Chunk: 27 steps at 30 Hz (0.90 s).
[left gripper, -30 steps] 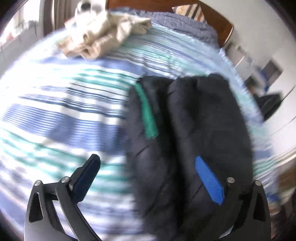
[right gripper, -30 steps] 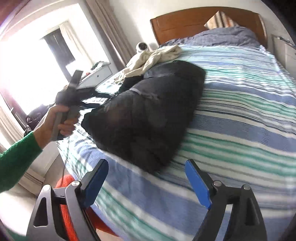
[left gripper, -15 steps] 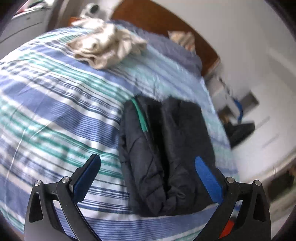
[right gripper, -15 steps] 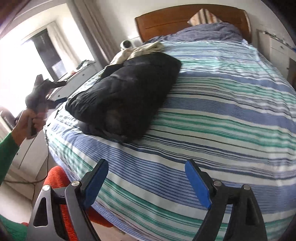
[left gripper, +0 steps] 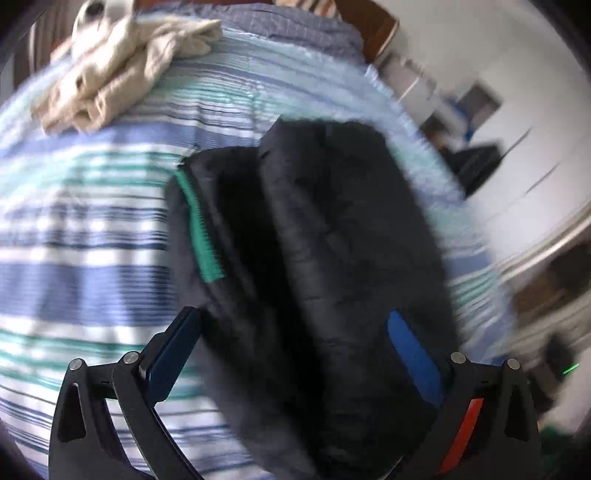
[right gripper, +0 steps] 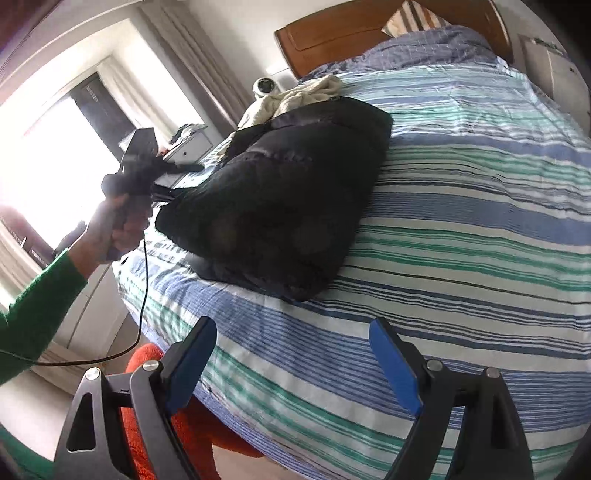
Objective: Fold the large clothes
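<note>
- Where the striped bed cover [right gripper: 461, 206] spreads across the bed, the dark padded jacket [right gripper: 288, 192] lies folded into a thick bundle near the bed's left edge, as the right wrist view shows it.
- A green strip [left gripper: 201, 229] runs along one edge of the jacket in the left wrist view.
- The left tool [left gripper: 295, 354] hangs just above the near end of the jacket, its blue pads spread wide with the bundle between them; the picture is blurred and no pad presses the cloth.
- The right tool [right gripper: 293, 363] is released and empty, over bare cover near the bed's foot, well apart from the jacket.
- A hand [right gripper: 114, 229] in a green sleeve [right gripper: 37, 317] holds the left tool's grip.
- A cream garment [left gripper: 118, 70] lies crumpled beyond the jacket, toward the wooden headboard [right gripper: 369, 33].
</note>
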### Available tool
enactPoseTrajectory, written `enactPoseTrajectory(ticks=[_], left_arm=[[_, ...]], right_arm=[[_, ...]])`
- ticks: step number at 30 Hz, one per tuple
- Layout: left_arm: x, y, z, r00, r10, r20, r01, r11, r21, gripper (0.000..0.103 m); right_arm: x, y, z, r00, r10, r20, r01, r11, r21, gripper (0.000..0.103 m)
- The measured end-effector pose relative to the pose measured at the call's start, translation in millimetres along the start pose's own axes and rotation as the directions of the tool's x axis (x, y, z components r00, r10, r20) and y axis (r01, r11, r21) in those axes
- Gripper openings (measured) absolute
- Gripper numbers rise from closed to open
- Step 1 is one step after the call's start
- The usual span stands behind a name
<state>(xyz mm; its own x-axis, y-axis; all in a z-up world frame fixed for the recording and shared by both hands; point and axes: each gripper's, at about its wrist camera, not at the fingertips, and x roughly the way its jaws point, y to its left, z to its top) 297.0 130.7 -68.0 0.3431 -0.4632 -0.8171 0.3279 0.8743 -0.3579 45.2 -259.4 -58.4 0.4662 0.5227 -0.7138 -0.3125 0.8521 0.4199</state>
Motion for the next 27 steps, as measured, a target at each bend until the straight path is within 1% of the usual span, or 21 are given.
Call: enactPoseTrajectory(ticks=[1, 2, 5, 8, 10, 11, 13, 14, 15, 16, 17, 18, 20, 21, 22, 23, 25, 26, 27], left_arm=[[4.3, 2.8, -3.1, 1.000, 0.018, -0.014, -0.018, 1.000, 0.006, 0.101], [5.9, 7.6, -9.4, 1.000, 0.010, -0.028, -0.011, 1.000, -0.008, 0.102], [19.9, 29.2, -19.5, 0.997, -0.063, -0.043, 0.059, 0.993, -0.105, 0.103], [29.7, 41.5, -26.2, 0.993, -0.115, -0.034, 0.108, 0.981, -0.159, 0.103], [35.5, 44.5, -29.7, 0.989, -0.148, -0.029, 0.140, 0.974, -0.179, 0.103], [37.9, 46.8, -31.7, 0.986, -0.167, -0.028, 0.159, 0.969, -0.188, 0.103], [41.4, 52.4, -36.0, 0.975, -0.219, -0.026, 0.209, 0.955, -0.211, 0.103], [42.8, 55.9, -38.3, 0.968, -0.248, -0.023, 0.237, 0.945, -0.227, 0.103], [42.8, 57.9, -40.0, 0.963, -0.271, -0.017, 0.259, 0.936, -0.239, 0.103], [42.4, 59.1, -42.3, 0.958, -0.287, -0.007, 0.276, 0.929, -0.247, 0.103], [41.5, 59.1, -44.6, 0.954, -0.298, 0.005, 0.290, 0.924, -0.250, 0.103], [40.3, 58.1, -47.6, 0.951, -0.310, 0.015, 0.303, 0.919, -0.251, 0.103], [44.4, 56.6, -51.8, 0.935, -0.352, 0.036, 0.348, 0.896, -0.276, 0.103], [46.9, 56.0, -56.4, 0.929, -0.368, 0.043, 0.364, 0.885, -0.290, 0.103], [52.2, 57.2, -58.4, 0.921, -0.387, 0.049, 0.382, 0.872, -0.307, 0.103], [56.4, 59.6, -60.1, 0.915, -0.399, 0.051, 0.394, 0.862, -0.318, 0.103], [60.8, 67.6, -63.3, 0.896, -0.443, 0.044, 0.430, 0.835, -0.342, 0.103], [60.6, 68.6, -64.2, 0.891, -0.453, 0.036, 0.437, 0.831, -0.343, 0.103], [60.2, 67.1, -65.0, 0.891, -0.454, 0.022, 0.434, 0.835, -0.338, 0.103]], right_arm=[[0.7, -3.0, 1.1, 1.000, -0.002, 0.000, 0.002, 1.000, 0.010, 0.087], [1.6, -5.9, 2.5, 1.000, 0.001, -0.002, -0.001, 1.000, 0.022, 0.087], [8.5, -14.5, 16.3, 1.000, 0.021, -0.009, -0.021, 0.999, 0.048, 0.087], [19.1, -22.8, 43.9, 1.000, 0.017, 0.011, -0.018, 0.999, 0.049, 0.087], [34.0, -33.3, 61.1, 1.000, 0.001, -0.007, 0.000, 0.997, 0.077, 0.087], [43.6, -40.5, 67.8, 1.000, 0.009, -0.014, -0.007, 0.994, 0.106, 0.087], [61.0, -54.0, 74.7, 0.996, 0.092, -0.016, -0.088, 0.980, 0.177, 0.087], [71.0, -61.9, 75.8, 0.987, 0.158, -0.007, -0.152, 0.961, 0.230, 0.087], [82.0, -68.4, 75.2, 0.975, 0.223, 0.007, -0.216, 0.935, 0.280, 0.087], [90.8, -71.1, 74.2, 0.964, 0.265, 0.010, -0.255, 0.918, 0.305, 0.087], [98.1, -71.6, 73.2, 0.957, 0.289, 0.012, -0.278, 0.907, 0.316, 0.087], [106.9, -71.3, 73.0, 0.951, 0.309, 0.010, -0.296, 0.900, 0.319, 0.087], [127.6, -67.1, 74.0, 0.942, 0.336, -0.010, -0.316, 0.895, 0.314, 0.088], [137.6, -65.3, 75.1, 0.946, 0.323, -0.018, -0.302, 0.901, 0.312, 0.092], [142.9, -65.0, 76.2, 0.945, 0.326, -0.017, -0.305, 0.900, 0.312, 0.096], [149.7, -65.4, 77.6, 0.941, 0.338, -0.015, -0.317, 0.897, 0.310, 0.097], [155.4, -68.4, 79.1, 0.931, 0.363, -0.024, -0.339, 0.890, 0.306, 0.099], [155.1, -70.3, 79.0, 0.927, 0.373, -0.030, -0.346, 0.886, 0.310, 0.099], [153.2, -71.2, 78.9, 0.927, 0.373, -0.032, -0.346, 0.887, 0.306, 0.099]])
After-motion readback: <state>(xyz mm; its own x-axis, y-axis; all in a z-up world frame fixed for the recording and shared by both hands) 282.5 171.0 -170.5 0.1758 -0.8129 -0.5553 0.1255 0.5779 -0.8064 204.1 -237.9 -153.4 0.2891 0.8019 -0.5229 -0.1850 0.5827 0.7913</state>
